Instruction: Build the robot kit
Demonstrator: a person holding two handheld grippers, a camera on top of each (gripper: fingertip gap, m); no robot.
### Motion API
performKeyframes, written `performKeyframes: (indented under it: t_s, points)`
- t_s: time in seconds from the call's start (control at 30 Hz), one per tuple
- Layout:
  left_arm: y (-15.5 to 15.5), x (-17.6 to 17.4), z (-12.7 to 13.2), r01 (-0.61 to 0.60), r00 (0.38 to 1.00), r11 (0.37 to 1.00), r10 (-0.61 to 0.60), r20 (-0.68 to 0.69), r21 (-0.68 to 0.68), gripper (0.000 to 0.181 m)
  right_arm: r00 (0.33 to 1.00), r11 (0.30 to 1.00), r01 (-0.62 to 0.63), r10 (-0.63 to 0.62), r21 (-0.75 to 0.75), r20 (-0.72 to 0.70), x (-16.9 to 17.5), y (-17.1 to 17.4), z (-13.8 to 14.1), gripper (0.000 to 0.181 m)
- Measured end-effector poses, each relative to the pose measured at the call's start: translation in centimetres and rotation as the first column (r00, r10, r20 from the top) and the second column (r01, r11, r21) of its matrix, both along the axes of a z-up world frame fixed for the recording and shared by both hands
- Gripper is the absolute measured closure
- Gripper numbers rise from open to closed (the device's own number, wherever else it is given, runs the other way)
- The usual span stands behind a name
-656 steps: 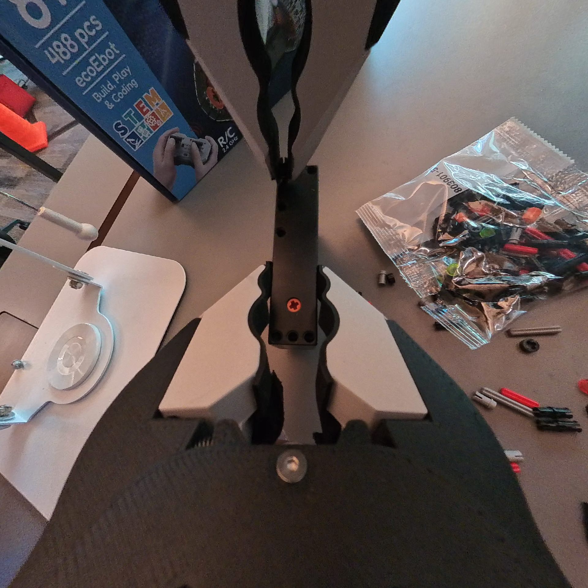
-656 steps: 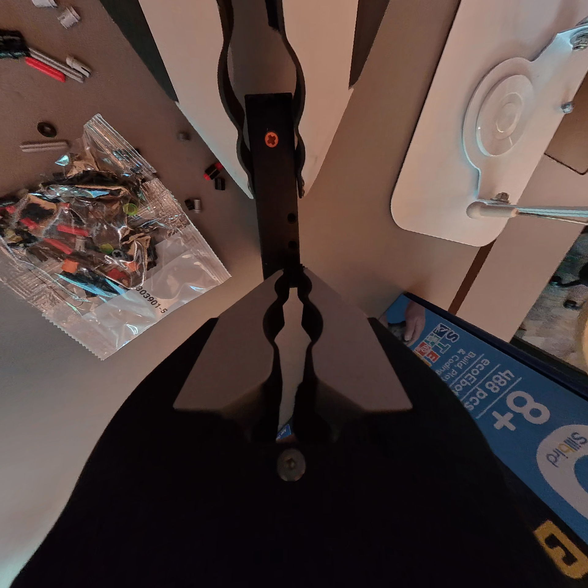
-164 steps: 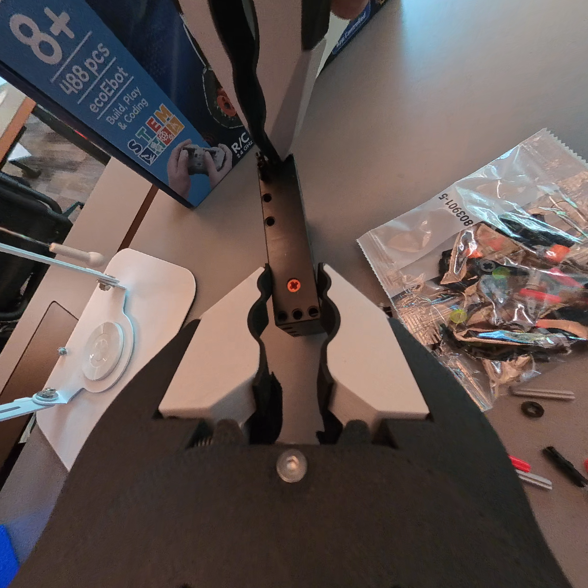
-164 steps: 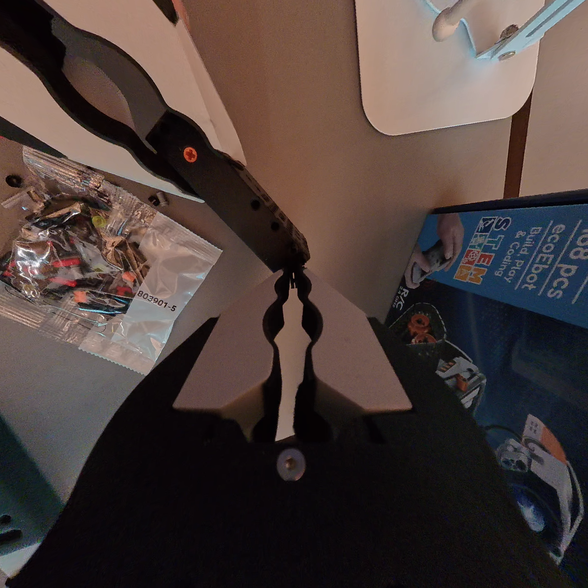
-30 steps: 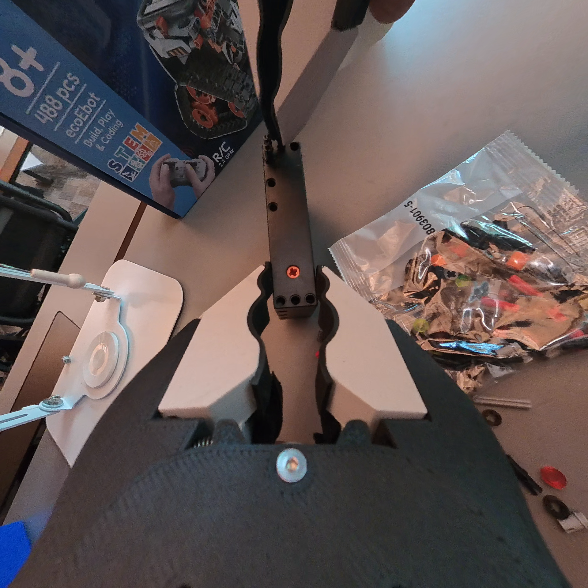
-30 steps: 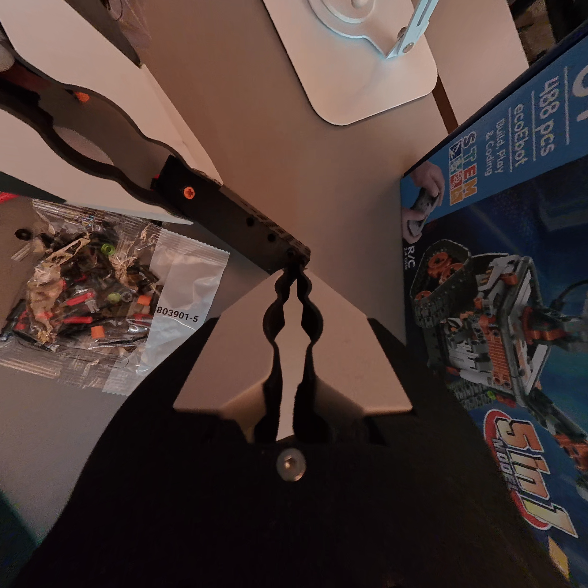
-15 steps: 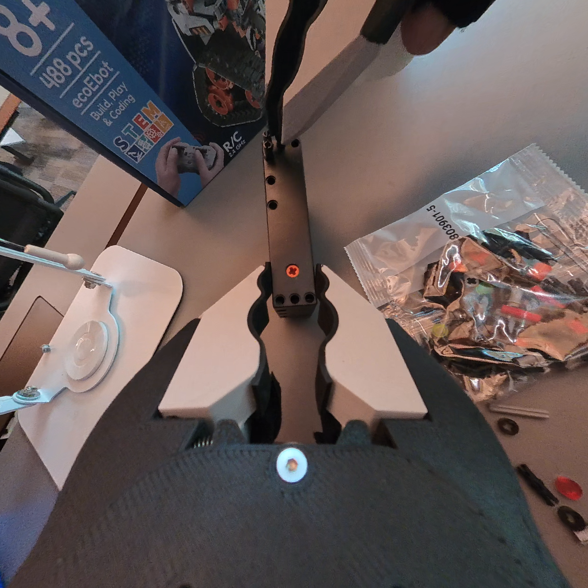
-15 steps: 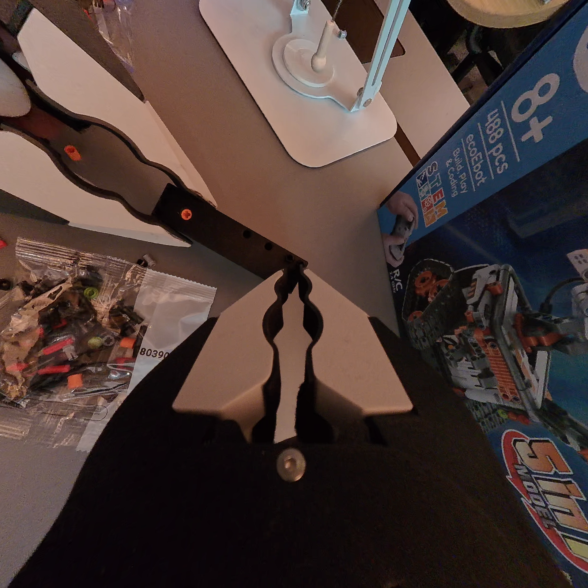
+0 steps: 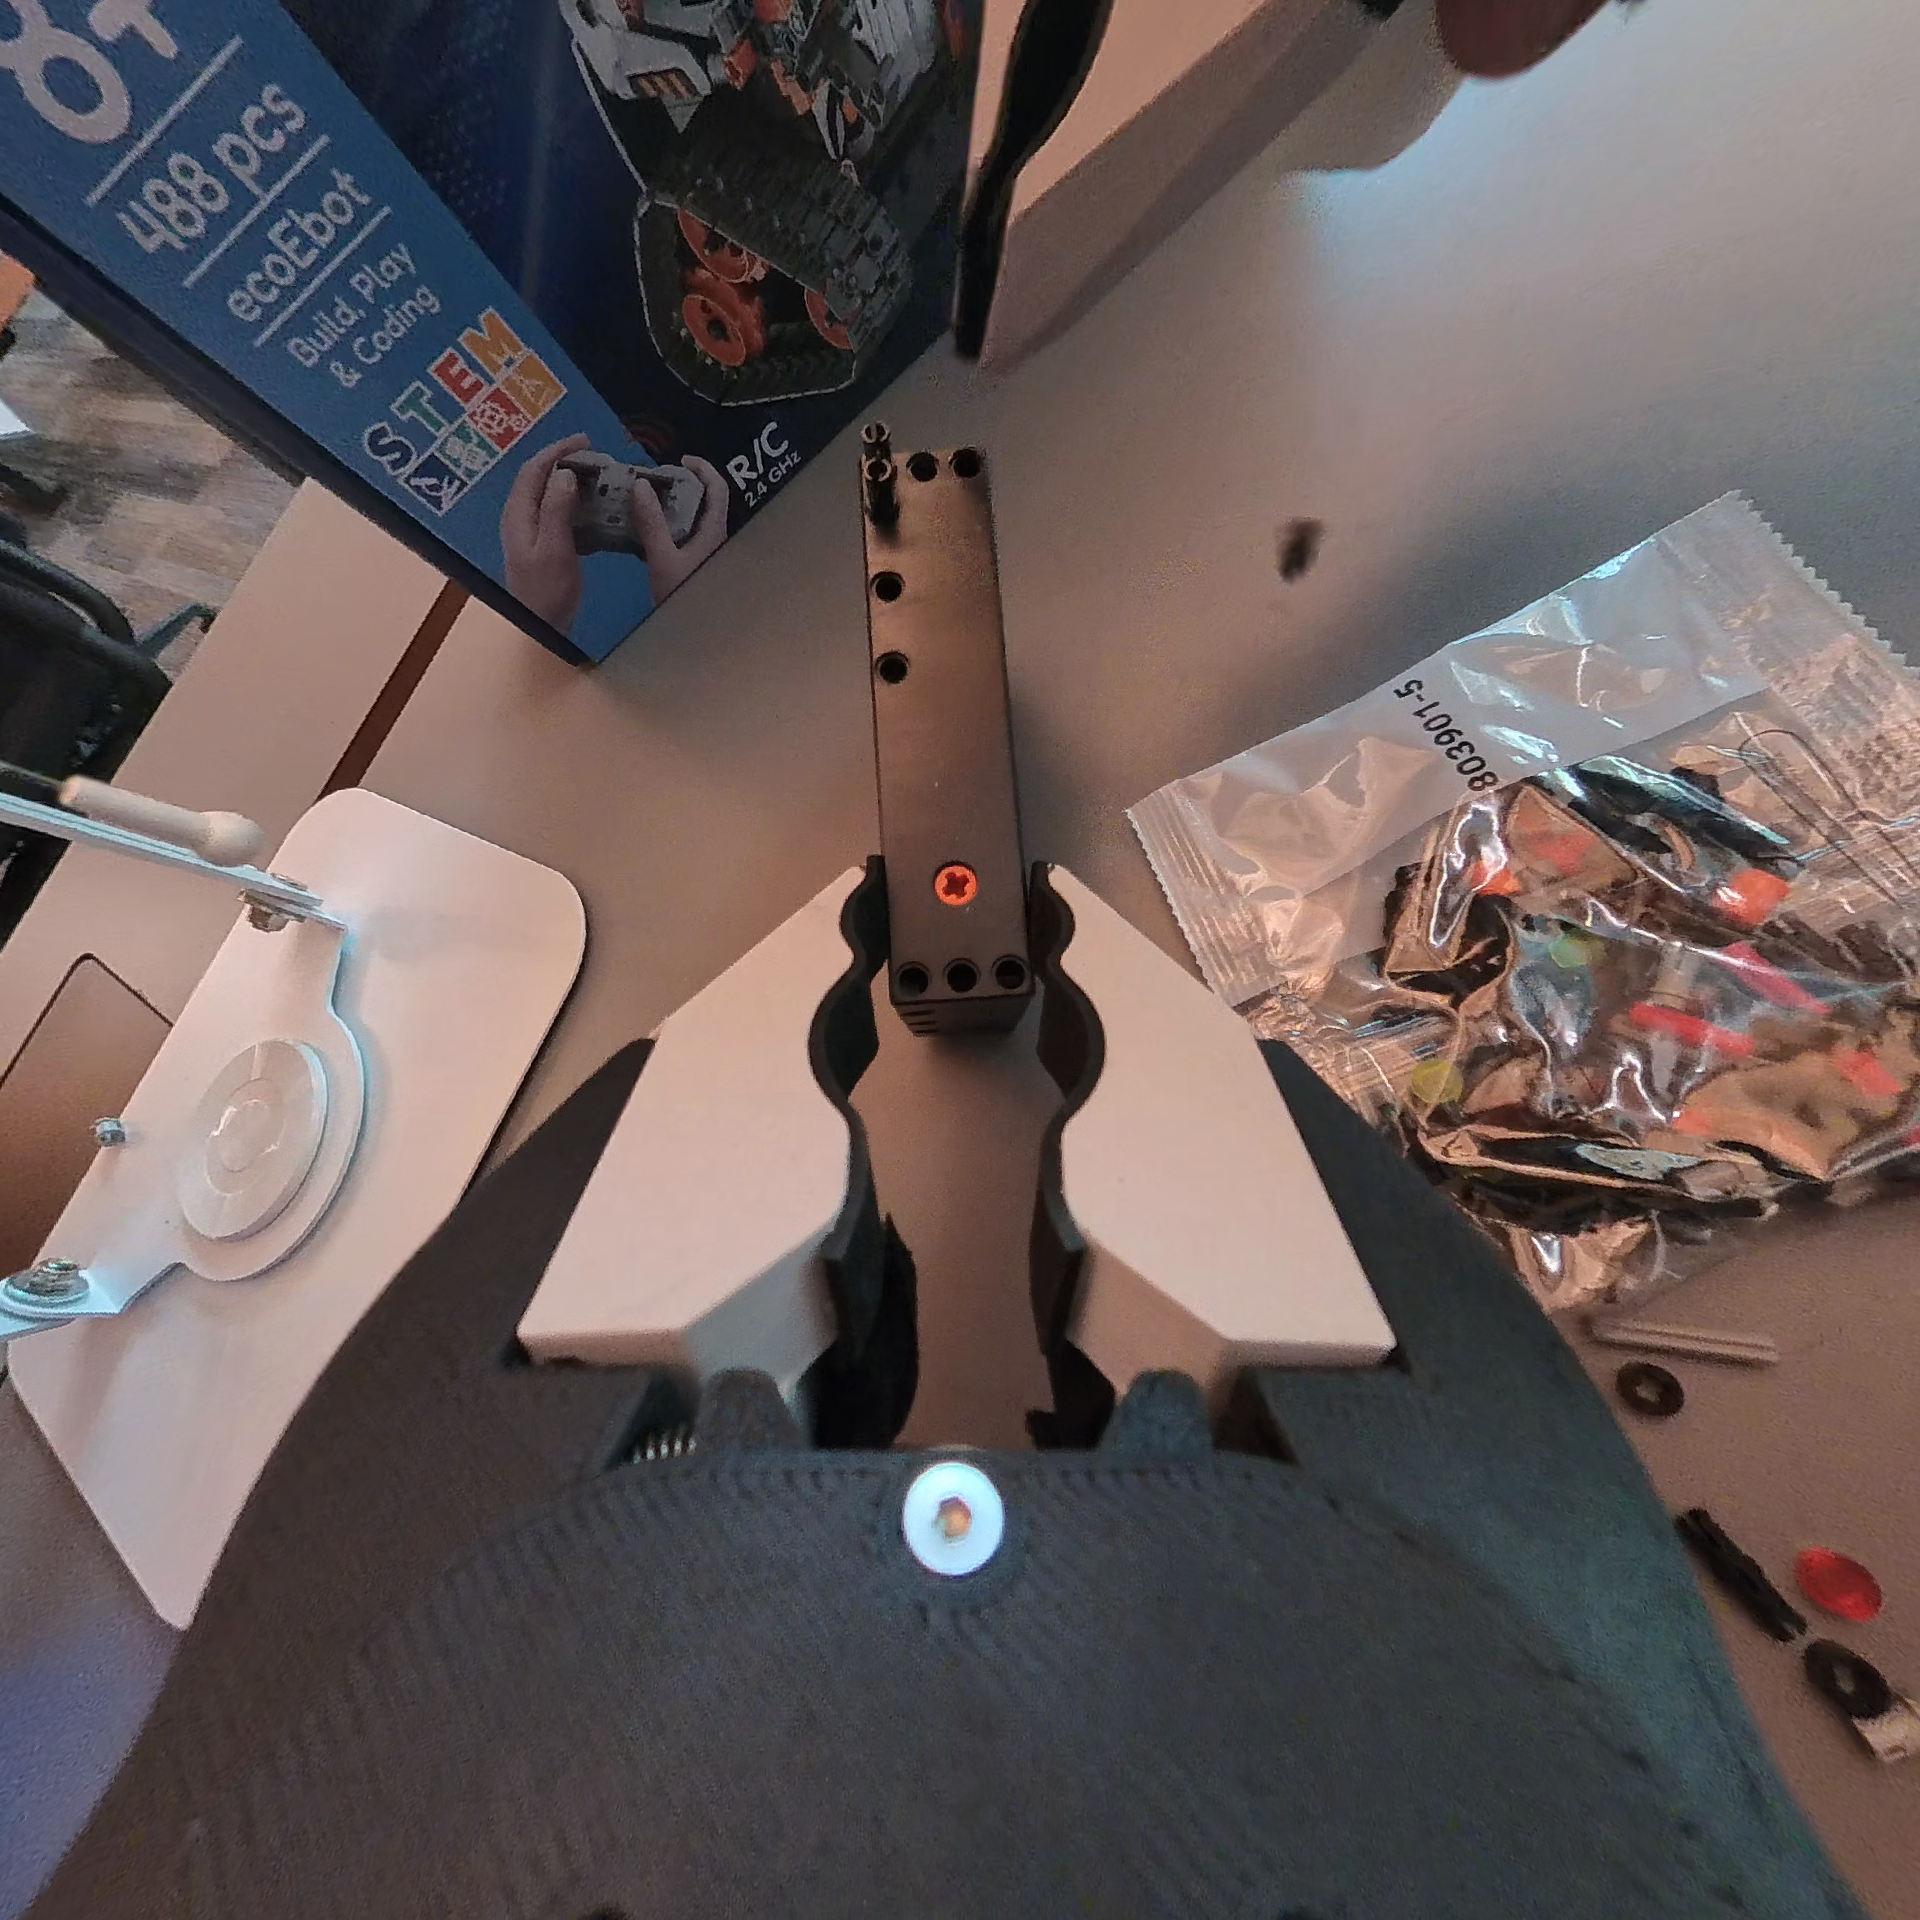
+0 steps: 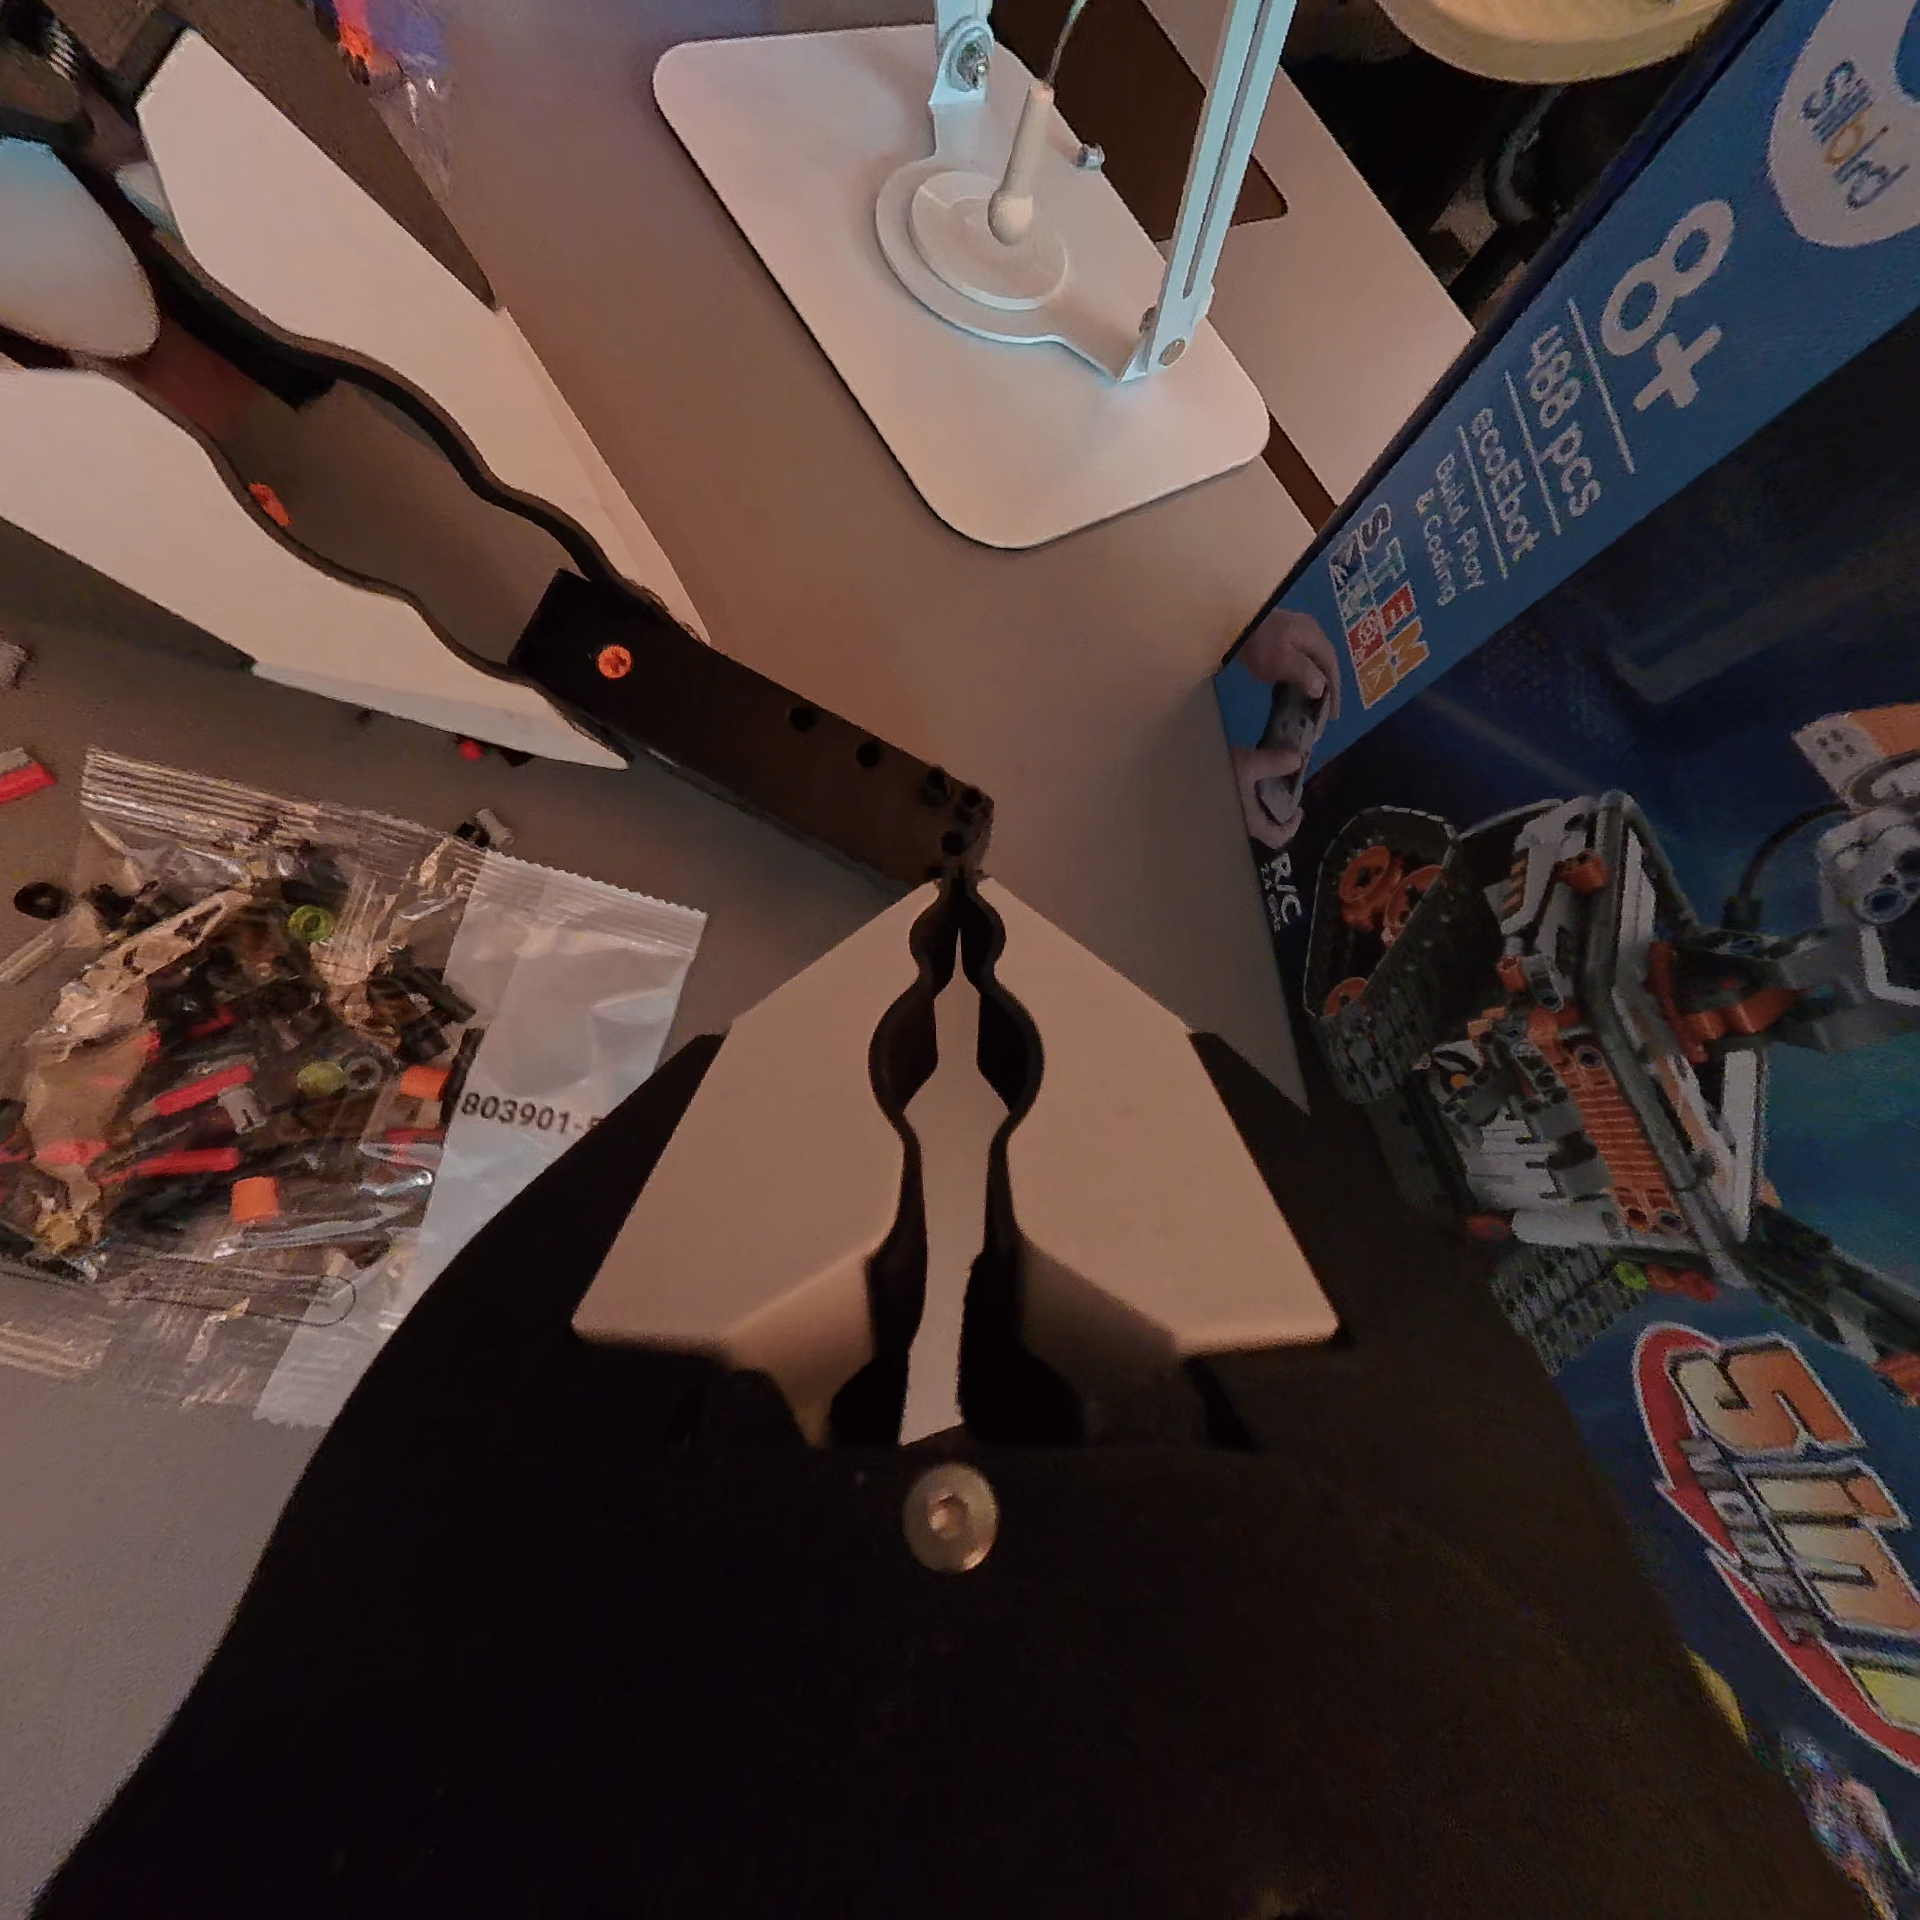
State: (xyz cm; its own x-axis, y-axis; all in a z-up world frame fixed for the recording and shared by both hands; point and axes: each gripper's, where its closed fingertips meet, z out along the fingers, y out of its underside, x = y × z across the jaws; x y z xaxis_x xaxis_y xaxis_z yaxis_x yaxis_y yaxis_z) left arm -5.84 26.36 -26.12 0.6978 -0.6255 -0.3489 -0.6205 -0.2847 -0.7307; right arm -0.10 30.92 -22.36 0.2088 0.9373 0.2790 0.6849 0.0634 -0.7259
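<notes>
Two grippers meet over a grey table [image 9: 1455, 364]. The left gripper [image 9: 956, 896] has its jaws clamped on the near end of a long black block [image 9: 940, 748]. The block is held up off the table and points away from the camera. It has round holes along it, three more holes at the near end, and one orange screw [image 9: 957, 884]. A tiny black pin [image 9: 881, 478] sticks up from a hole at the far end.

The right gripper [image 10: 954, 883] has its jaws together, with its tips right at that far end. I cannot tell if they pinch anything.

A big blue box [image 9: 312, 312] with white writing, coloured letters and a toy robot picture stands beside the block. A clear bag [image 9: 1621, 935] of small red, orange and black parts, with a printed number on it, lies on the other side.
</notes>
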Motion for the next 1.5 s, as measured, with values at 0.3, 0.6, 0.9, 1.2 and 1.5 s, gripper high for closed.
performKeyframes:
  t_s: [0.3,0.6,0.9,1.2,1.5]
  points:
    - [-0.1,-0.7,0.0,-0.014,0.996,0.995,0.022,0.088,-0.095,0.156,0.998,0.988,-0.013,0.023,-0.154,0.06,4.5,-3.0,-2.9,0.173]
    - [0.7,-1.8,-0.1,-0.014,0.968,0.966,0.077,0.239,-0.257,0.156,0.993,0.976,0.095,-0.079,-0.195,0.092,7.5,-0.7,-6.1,0.158]
    - [0.6,-1.6,-1.1,0.0,0.976,0.963,0.059,0.212,-0.269,0.146,0.987,0.963,0.156,-0.142,-0.221,0.082,5.4,-0.8,-7.9,0.166]
    - [0.5,-1.6,-0.8,0.007,0.988,0.978,0.026,0.152,-0.21,0.141,0.993,0.969,0.118,-0.118,-0.219,0.013,5.0,-1.0,-6.7,0.18]
    - [-0.6,0.8,5.9,0.149,0.989,0.958,-0.15,-0.013,0.245,0.131,0.966,0.935,-0.133,0.048,-0.329,-0.255,0.9,-5.6,0.7,0.179]
